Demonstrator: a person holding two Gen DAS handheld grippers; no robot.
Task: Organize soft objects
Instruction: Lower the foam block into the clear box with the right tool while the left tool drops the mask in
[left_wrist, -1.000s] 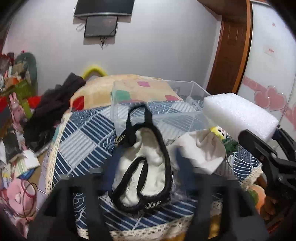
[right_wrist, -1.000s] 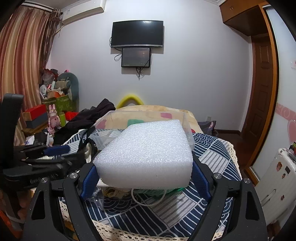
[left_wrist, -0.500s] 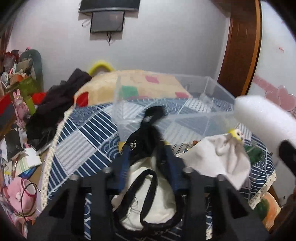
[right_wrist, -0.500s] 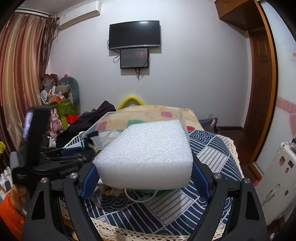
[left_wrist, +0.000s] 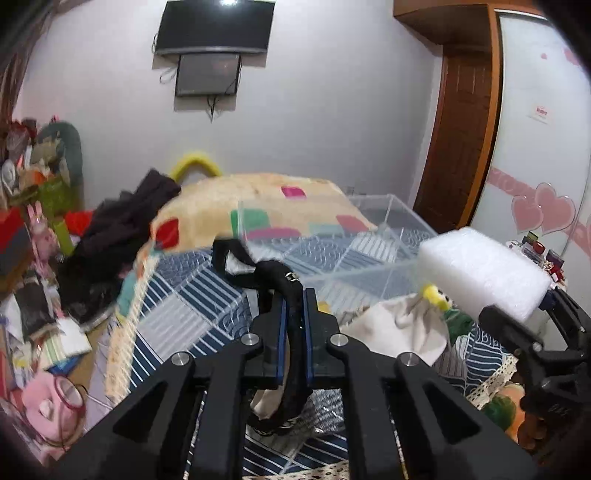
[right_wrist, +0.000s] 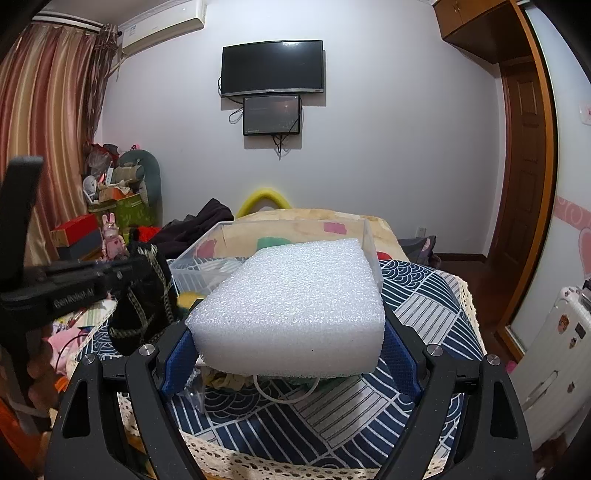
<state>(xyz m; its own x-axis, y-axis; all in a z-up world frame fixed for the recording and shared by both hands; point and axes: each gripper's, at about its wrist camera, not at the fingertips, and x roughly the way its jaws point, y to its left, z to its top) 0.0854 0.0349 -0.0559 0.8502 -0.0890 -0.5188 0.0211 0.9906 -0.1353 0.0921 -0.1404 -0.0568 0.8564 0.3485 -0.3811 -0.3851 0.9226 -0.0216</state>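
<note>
The left gripper (left_wrist: 293, 314) is closed on the black strap (left_wrist: 291, 332) of a white bag; the right gripper (right_wrist: 290, 354) clamps a white foam block (right_wrist: 291, 306). The clear box (left_wrist: 369, 236) lies directly ahead of both, nearer to the foam.

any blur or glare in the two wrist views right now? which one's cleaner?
Left wrist: motion blur smears the patchwork quilt and the clear bin, with ceiling-light glare on the TV; the left gripper, shut on the black strap, stays sharp. Right wrist: cleaner, the foam block crisp in the right gripper. Both show fisheye bending and dark corners.
</note>
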